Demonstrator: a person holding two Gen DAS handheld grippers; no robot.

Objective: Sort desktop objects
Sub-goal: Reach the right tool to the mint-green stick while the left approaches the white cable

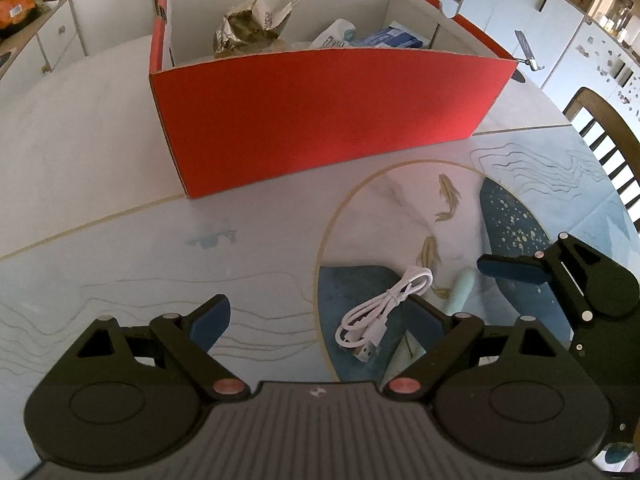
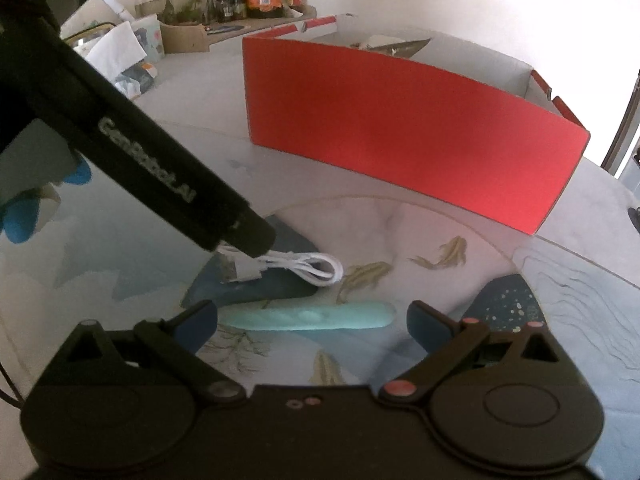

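Note:
A coiled white USB cable [image 1: 384,312] [image 2: 296,266] lies on the fish-patterned table top [image 1: 120,240]. My left gripper [image 1: 318,320] is open around it, the cable close to its right-hand finger [image 1: 424,316]. In the right wrist view the left tool's black housing [image 2: 160,168] covers the cable's plug end. A mint-green oblong object [image 2: 308,316] [image 1: 464,288] lies lengthwise between the fingertips of my open right gripper [image 2: 312,326]. I cannot tell whether the pads touch it. A red cardboard box [image 1: 320,120] [image 2: 400,136] stands behind.
The box holds a crumpled foil bag [image 1: 256,20], a white packet and a blue carton [image 1: 396,38]. A wooden chair [image 1: 608,140] stands at the table's right edge, a phone stand [image 1: 528,52] behind the box. A gloved hand [image 2: 24,216] shows at left.

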